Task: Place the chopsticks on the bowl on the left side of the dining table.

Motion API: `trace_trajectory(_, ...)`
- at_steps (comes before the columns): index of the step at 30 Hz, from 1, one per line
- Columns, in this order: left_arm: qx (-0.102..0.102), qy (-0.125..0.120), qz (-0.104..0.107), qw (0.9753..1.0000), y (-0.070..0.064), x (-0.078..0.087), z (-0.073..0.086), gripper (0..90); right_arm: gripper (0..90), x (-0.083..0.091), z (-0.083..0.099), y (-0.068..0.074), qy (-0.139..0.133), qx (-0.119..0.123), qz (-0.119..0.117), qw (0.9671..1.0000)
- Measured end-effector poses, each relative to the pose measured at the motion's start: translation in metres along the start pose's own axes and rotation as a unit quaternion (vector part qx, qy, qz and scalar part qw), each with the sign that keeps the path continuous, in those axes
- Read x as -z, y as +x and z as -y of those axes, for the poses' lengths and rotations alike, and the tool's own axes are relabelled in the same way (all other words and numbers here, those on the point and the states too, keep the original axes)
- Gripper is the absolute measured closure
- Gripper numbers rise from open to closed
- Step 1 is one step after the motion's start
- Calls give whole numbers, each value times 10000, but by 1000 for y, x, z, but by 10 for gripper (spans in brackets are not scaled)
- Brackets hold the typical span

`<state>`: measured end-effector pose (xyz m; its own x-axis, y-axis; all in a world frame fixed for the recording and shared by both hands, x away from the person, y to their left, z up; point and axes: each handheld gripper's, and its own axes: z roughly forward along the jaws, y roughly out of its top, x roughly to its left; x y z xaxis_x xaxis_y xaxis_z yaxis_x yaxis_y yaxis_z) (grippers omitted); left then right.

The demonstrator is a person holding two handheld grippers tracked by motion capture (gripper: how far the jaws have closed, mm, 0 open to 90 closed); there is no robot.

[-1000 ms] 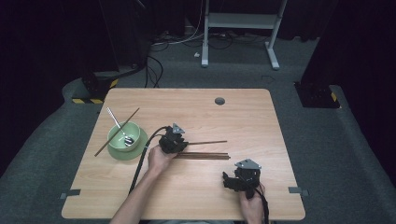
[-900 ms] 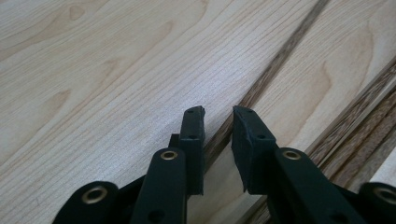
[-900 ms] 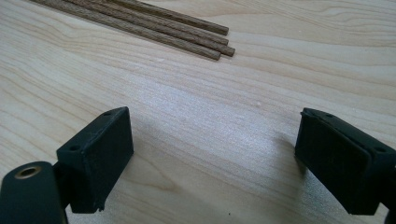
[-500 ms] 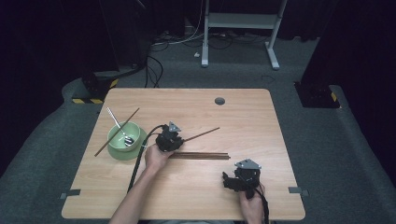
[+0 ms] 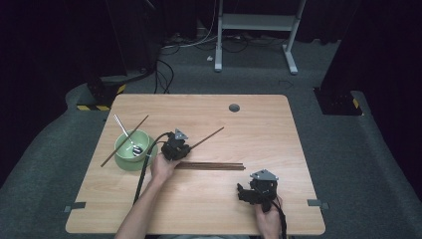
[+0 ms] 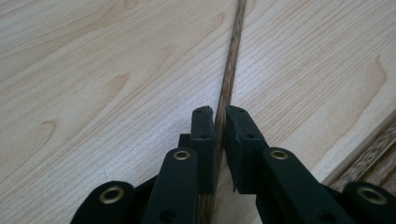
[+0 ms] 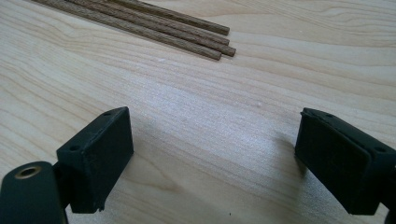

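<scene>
Chopstick (image 6: 227, 88) sits pinched between the jaws of the left gripper (image 6: 220, 116), which are closed on its dark wooden shaft; the stick runs straight ahead from the jaws, over the pale bench (image 6: 93, 93). In the high view the same chopstick (image 5: 209, 136) sticks out from the front of the left gripper (image 5: 175, 147), slanting away from the person and toward the right gripper's side. Just beside the left gripper, on the person's side of it, a bundle of chopsticks (image 5: 211, 166) lies flat on the bench and stretches toward the right gripper (image 5: 255, 191). On the other side of the left gripper stands a green bowl (image 5: 123, 158) with a spoon (image 5: 127, 135) in it and another chopstick (image 5: 123, 141) leaning across its rim.

Right gripper (image 7: 212, 149) hovers low over bare bench with its jaws spread wide and nothing between them. Ahead of its jaws, the ends of the bundle of chopsticks (image 7: 196, 35) lie close together on the wood.
</scene>
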<state>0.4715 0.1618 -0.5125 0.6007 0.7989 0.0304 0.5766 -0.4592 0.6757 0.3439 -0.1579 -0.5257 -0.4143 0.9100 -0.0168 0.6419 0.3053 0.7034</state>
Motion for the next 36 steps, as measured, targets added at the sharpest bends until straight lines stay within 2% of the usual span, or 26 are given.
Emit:
trace_trajectory(26, 35, -5, -62, 10000, 9, 4, 5, 834, 110, 0, 0, 1, 1, -10, -4, 10000)
trace_trajectory(32, 216, -25, -4, 9998, 11, 5, 6, 835, 109, 0, 0, 1, 3, -4, -10, 10000)
trace_trajectory(36, 168, 9, -51, 9998, 10, 5, 6, 837, 109, 0, 0, 1, 2, -4, -10, 10000)
